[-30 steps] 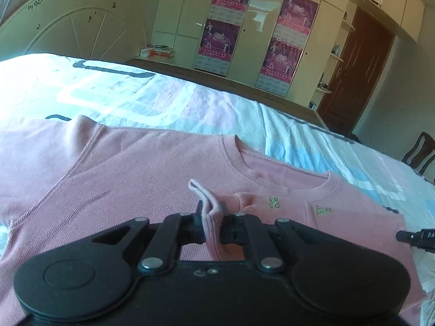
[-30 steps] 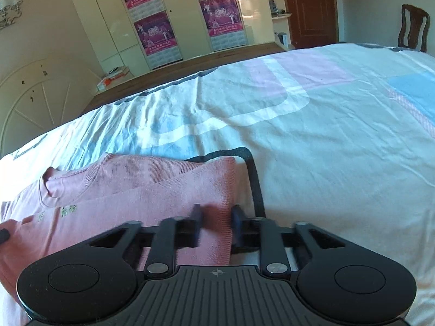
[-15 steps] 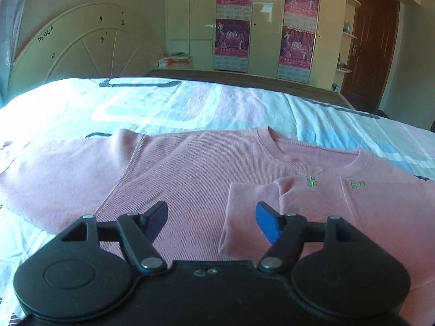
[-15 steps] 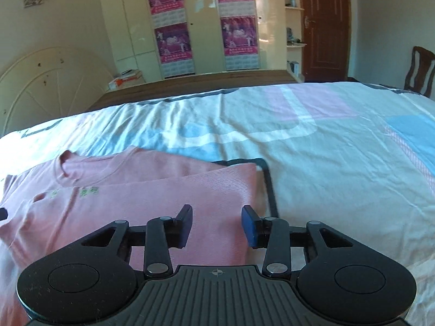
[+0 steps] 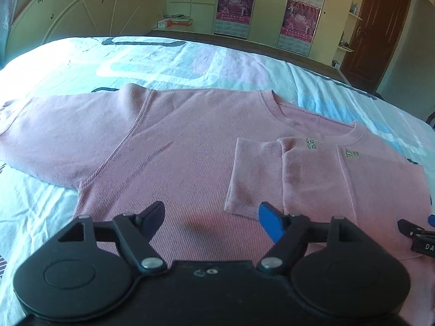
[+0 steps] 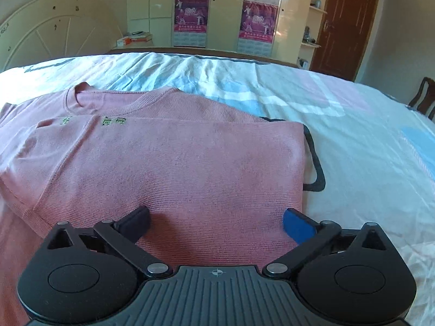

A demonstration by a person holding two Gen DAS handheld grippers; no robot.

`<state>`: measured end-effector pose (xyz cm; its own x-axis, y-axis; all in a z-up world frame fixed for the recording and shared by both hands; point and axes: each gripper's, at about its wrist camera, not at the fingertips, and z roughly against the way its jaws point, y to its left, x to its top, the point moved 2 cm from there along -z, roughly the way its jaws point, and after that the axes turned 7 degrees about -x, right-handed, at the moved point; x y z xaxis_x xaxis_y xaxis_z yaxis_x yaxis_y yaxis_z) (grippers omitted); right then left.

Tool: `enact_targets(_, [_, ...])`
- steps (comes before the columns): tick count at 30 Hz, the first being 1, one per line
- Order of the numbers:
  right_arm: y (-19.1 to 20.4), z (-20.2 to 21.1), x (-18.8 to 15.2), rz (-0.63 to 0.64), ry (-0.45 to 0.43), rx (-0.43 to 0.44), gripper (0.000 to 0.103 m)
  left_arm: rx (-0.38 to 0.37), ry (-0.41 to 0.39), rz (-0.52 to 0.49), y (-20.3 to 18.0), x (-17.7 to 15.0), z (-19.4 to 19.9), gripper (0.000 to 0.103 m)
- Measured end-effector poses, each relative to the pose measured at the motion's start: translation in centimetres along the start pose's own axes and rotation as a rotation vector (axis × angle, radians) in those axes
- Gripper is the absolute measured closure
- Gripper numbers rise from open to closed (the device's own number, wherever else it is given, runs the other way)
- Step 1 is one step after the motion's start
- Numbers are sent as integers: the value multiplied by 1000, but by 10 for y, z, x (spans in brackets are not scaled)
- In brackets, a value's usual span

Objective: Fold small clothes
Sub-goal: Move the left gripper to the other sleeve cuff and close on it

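Your left gripper [image 5: 210,218] hangs wide open with nothing between its fingers, low over the pink sweater [image 5: 174,146], and your right gripper [image 6: 217,221] is spread just as wide and empty over the folded-in right side of the same sweater [image 6: 168,163]. The sweater lies flat on the bed [image 6: 353,141], collar toward the far side. Its right side and sleeve are already laid across the chest, with the cuff [image 5: 252,179] ending just ahead of your left gripper; the left sleeve [image 5: 54,135] is spread out flat, not yet folded.

The main risk, as I judge it, is that folded flap. It only rests there, so if you drag a finger across it or pinch a single layer when you go for the next fold, the cuff may slide and the fold come undone. Reaching for the left sleeve, you could also catch the bedsheet [image 5: 40,212] together with the knit, because the sheet is soft and wrinkled and lies right under the sleeve edge. That would lift both and skew the sweater. The two grippers sit close together, too: the tip of the right one shows at the edge of the left view, so a crossing move could knock them.

The sheet is pale, with blue, pink and dark printed shapes. Beyond the bed stand cream wardrobes [image 6: 223,11] with pink posters, a curved headboard [image 5: 81,13], a brown door [image 6: 345,24] and a wooden chair [image 6: 424,97].
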<state>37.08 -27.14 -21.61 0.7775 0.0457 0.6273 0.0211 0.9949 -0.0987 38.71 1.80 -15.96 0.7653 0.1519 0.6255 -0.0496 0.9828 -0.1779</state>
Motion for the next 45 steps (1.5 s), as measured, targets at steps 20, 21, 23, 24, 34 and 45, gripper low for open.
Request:
enact_targets(20, [83, 71, 28, -107, -77, 182, 0, 127, -82, 395, 252, 25, 57, 26])
enact_targets(21, [94, 71, 29, -95, -75, 181, 0, 133, -91, 422, 271, 27, 55, 31])
enact_targets(23, [119, 73, 32, -70, -85, 163, 1, 147, -100, 477, 305, 31, 51, 33])
enact_targets(24, [128, 73, 34, -68, -92, 154, 1, 151, -103, 501, 320, 33, 49, 34])
enact_targets(34, [182, 46, 45, -121, -13, 116, 32, 100, -168, 564, 391, 69, 16, 11])
enact_targets(45, [186, 36, 47, -169, 15, 35, 32, 88, -269, 631, 417, 71, 8, 93])
